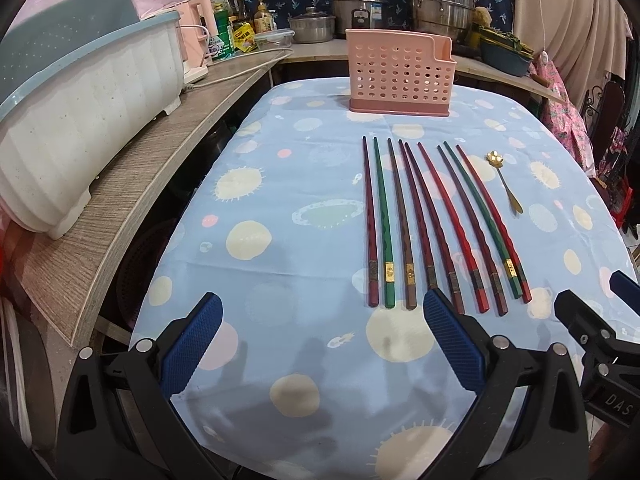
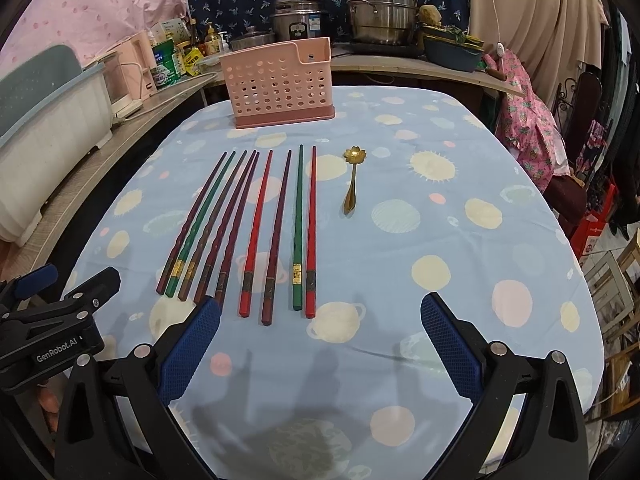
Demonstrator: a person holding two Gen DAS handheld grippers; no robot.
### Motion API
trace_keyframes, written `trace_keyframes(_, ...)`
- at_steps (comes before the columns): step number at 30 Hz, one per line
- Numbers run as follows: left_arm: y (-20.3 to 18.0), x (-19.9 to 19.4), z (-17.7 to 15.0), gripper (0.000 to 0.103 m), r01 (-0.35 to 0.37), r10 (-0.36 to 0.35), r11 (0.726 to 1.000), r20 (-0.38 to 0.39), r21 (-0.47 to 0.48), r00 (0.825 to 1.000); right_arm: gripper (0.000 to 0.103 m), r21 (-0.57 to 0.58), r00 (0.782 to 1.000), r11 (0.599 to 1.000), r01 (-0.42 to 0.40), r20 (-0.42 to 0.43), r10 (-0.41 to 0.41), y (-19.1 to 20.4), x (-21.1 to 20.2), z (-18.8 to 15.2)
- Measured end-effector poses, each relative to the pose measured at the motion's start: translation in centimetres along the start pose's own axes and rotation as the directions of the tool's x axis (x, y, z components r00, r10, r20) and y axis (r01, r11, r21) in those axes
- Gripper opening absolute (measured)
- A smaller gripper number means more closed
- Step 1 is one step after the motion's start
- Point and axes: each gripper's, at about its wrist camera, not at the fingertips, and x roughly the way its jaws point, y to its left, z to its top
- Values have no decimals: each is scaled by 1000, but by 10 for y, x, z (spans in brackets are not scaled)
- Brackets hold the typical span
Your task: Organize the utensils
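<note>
Several red, green and dark chopsticks lie side by side on the blue patterned tablecloth, tips pointing away; they also show in the right wrist view. A small gold flower spoon lies to their right, also seen in the right wrist view. A pink perforated utensil holder stands upright beyond them, also in the right wrist view. My left gripper is open and empty, just short of the chopsticks' near ends. My right gripper is open and empty at the same ends.
A white and teal dish rack sits on a wooden shelf left of the table. Pots, bottles and a pink kettle stand on the counter behind. The right gripper's body shows at the right of the left wrist view.
</note>
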Motion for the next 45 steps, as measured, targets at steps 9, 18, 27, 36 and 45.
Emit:
trace_keyframes(9, -1, 1, 0, 96, -15, 15, 1000, -10, 4, 1000, 96, 4, 1000, 1000, -2, 3, 2, -1, 1, -1)
trace_keyframes(18, -1, 2, -1, 96, -28, 29, 999, -23, 17, 999, 96, 3, 1000, 1000, -5, 5, 5, -1, 1, 0)
trace_keyframes(27, 0, 1, -2, 96, -36, 37, 999, -23, 15, 999, 96, 3, 1000, 1000, -10, 6, 9, 0, 2, 0)
trace_keyframes(36, -2, 2, -2, 96, -32, 33, 999, -29, 16, 999, 96, 4, 1000, 1000, -11, 5, 11, 0, 2, -1)
trace_keyframes(45, -1, 3, -2, 96, -23, 23, 1000, -33, 13, 999, 96, 5, 1000, 1000, -12, 5, 12, 0, 1, -1)
